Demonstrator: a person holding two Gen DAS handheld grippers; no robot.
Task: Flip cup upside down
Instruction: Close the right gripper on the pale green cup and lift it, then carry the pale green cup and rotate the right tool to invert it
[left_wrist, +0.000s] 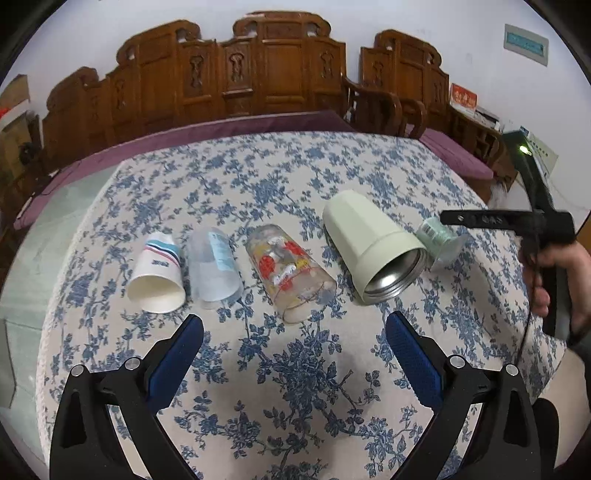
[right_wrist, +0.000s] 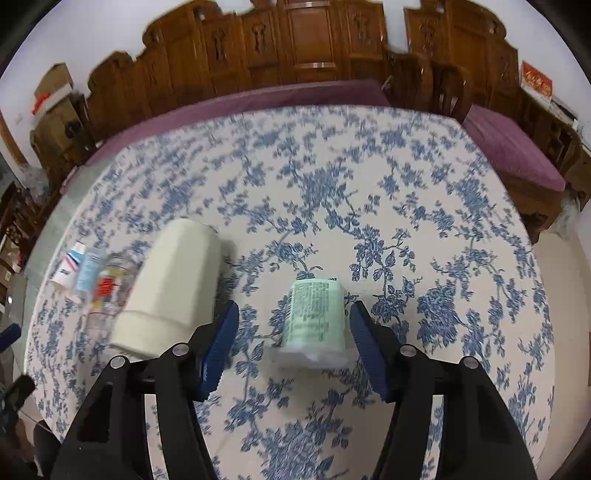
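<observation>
Five cups on their sides in a row across the floral tabletop (left_wrist: 295, 177): paper cup (left_wrist: 157, 278), clear plastic cup (left_wrist: 214, 269), printed glass (left_wrist: 291, 271), pale green steel-lined tumbler (left_wrist: 369, 247), green-labelled plastic cup (right_wrist: 317, 319). Right tongs (right_wrist: 293, 345) spread apart, blue pads either side of the green-labelled cup, at 9 and 3 o'clock of it, not touching. Left tongs (left_wrist: 293, 356) wide apart over bare cloth, at 6 o'clock of the printed glass. Carved wooden bench (left_wrist: 258, 74) at 12 o'clock.
</observation>
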